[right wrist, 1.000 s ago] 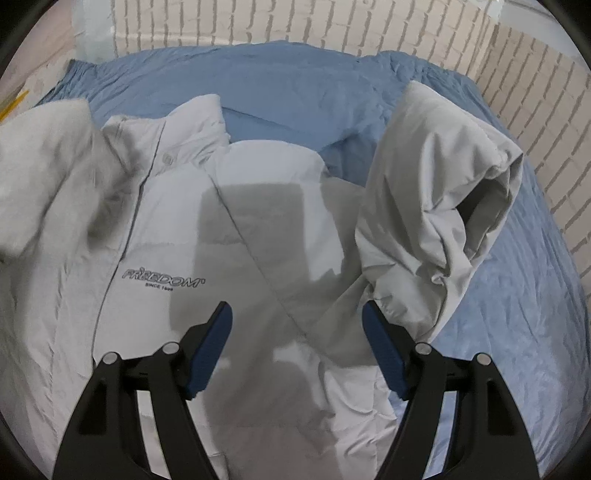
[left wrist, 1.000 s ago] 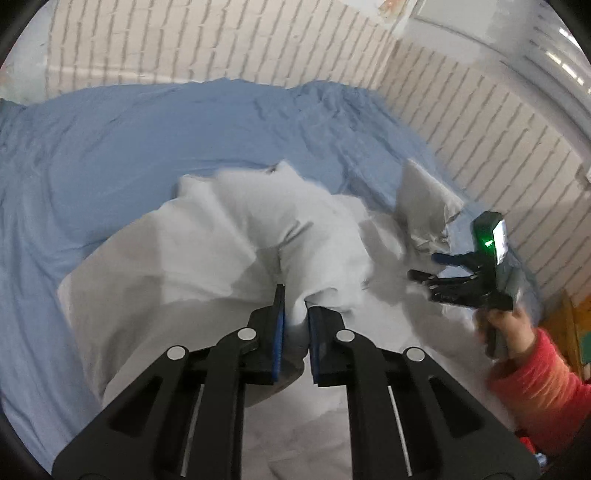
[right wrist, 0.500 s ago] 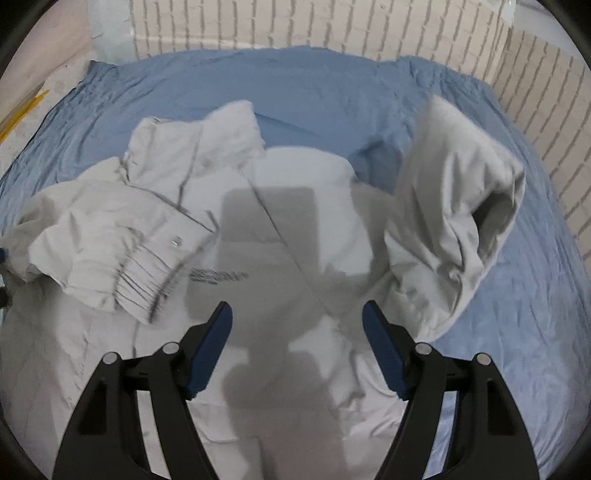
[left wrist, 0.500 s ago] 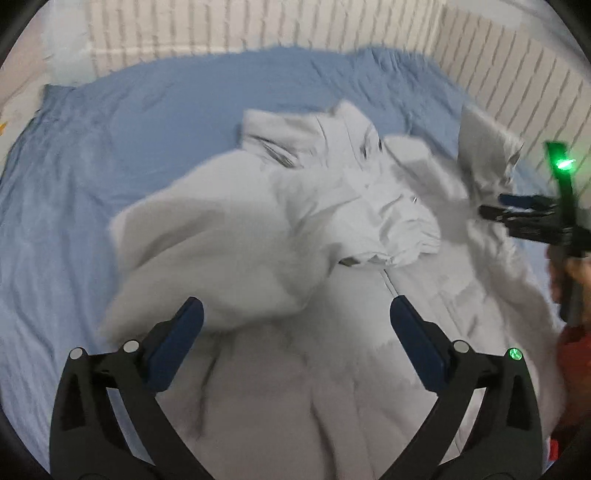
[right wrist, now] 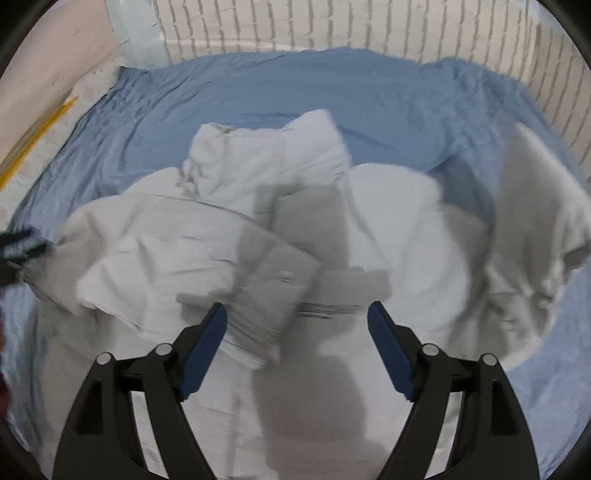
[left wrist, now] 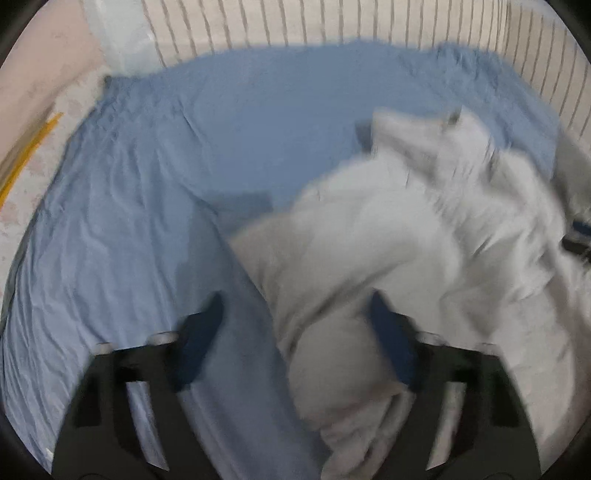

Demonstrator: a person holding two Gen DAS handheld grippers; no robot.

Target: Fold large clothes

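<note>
Letting go of the sleeve (right wrist: 207,258) so it lies across the jacket (right wrist: 369,229) mid-bed (right wrist: 258,92), my left gripper (left wrist: 295,332), just closing partway, and right gripper (right wrist: 297,332) gape empty.

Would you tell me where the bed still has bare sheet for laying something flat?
Bare blue sheet runs between the white jacket and the brick wall, and down the jacket's left side. The middle is crowded with bunched jacket.
</note>
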